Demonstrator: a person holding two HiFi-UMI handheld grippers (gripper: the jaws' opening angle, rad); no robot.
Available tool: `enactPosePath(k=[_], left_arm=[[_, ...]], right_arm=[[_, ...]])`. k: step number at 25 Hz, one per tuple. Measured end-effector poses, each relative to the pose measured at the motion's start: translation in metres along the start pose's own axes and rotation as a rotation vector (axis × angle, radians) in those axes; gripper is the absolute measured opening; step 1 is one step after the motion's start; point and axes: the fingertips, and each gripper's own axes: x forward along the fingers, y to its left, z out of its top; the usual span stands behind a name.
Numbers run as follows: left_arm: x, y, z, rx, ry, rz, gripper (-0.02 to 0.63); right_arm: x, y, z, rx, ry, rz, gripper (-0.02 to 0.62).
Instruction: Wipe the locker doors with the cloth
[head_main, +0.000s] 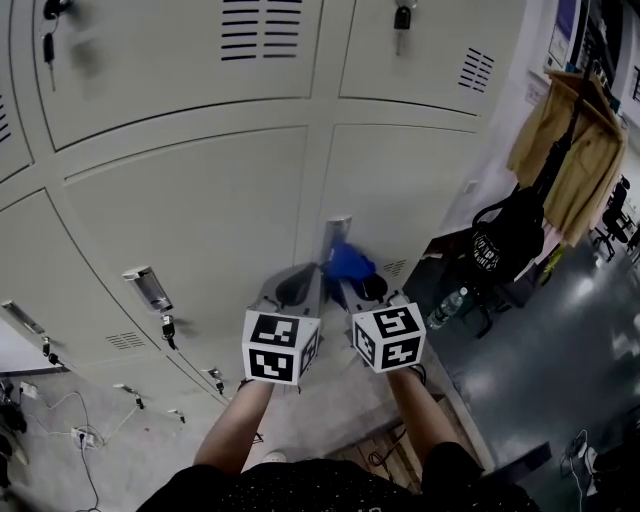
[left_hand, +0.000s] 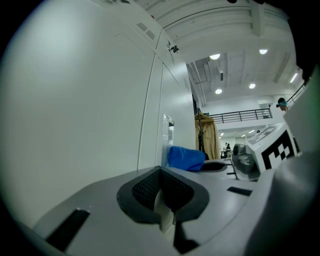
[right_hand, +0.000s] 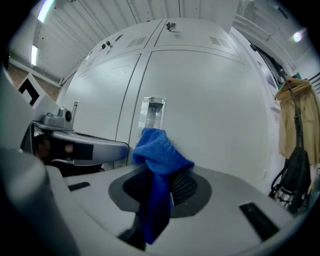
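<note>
Pale grey locker doors (head_main: 200, 210) fill the head view. A blue cloth (head_main: 348, 262) is bunched against the lower middle door, next to a clear handle (head_main: 335, 235). My right gripper (head_main: 365, 287) is shut on the blue cloth; in the right gripper view the cloth (right_hand: 157, 150) hangs out between the jaws of the right gripper (right_hand: 162, 177), close to the door (right_hand: 210, 100). My left gripper (head_main: 295, 285) is just left of it. In its own view the left gripper (left_hand: 161, 172) is shut with nothing in it, beside the door (left_hand: 75, 100), and the cloth (left_hand: 185, 158) shows ahead.
A tan coat (head_main: 575, 150) hangs on a stand at the right, with a black bag (head_main: 510, 240) and a bottle (head_main: 447, 305) below it. Keys (head_main: 402, 18) hang in upper locks. Another handle (head_main: 150, 288) juts out at lower left. Cables (head_main: 80, 435) lie on the floor.
</note>
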Motion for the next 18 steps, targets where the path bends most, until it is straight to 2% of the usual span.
enactPosePath(k=[7,18], left_arm=[[0.000,-0.001,-0.001,0.000,0.001,-0.003,0.009],[-0.001,0.000,-0.001,-0.010,-0.005,-0.001,0.009]], right_arm=[[-0.002,-0.012,-0.002,0.047,0.000,-0.005,0.086],[-0.010,-0.062,-0.011,0.067,0.013,-0.110,0.086]])
